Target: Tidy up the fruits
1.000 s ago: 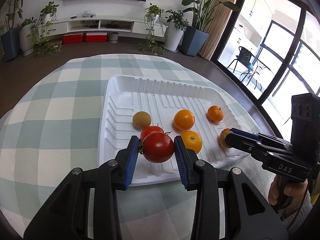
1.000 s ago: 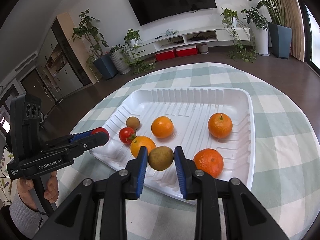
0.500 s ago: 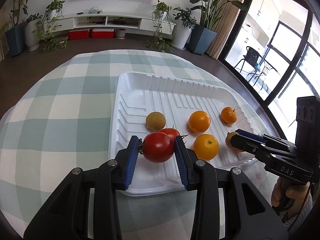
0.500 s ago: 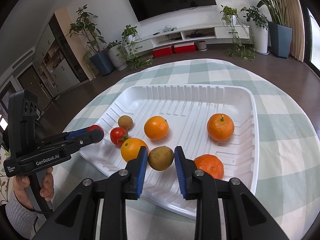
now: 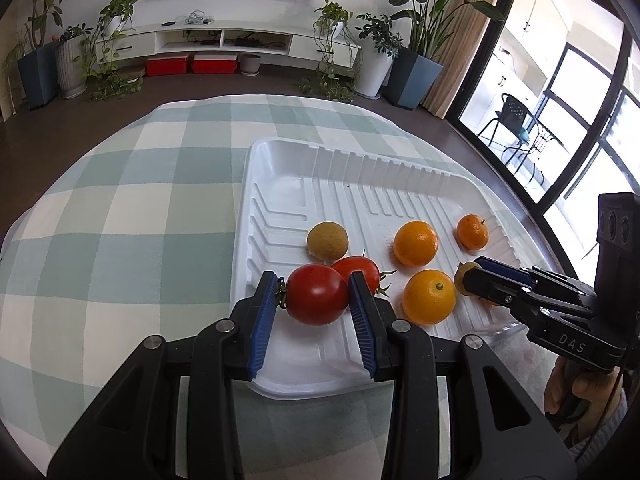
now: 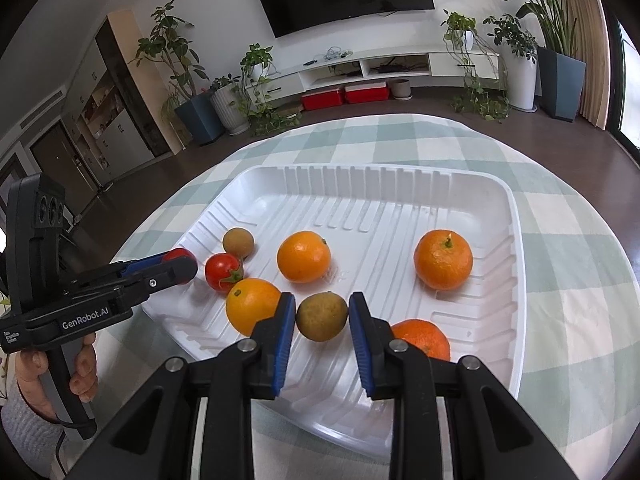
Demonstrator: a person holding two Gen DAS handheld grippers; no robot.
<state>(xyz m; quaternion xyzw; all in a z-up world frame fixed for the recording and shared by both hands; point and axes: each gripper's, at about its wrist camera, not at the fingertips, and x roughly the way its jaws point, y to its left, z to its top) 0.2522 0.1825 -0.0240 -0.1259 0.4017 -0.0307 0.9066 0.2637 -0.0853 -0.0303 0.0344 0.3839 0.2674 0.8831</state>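
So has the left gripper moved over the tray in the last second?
Yes. The left gripper, holding its tomato, has shifted toward the tray's left edge.

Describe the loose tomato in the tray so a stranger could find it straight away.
Start at the white ribbed plastic tray on the checked tablecloth. Near its left edge lies a small red tomato with a green stem, between a brown-green round fruit and an orange; it is the only red fruit lying free.
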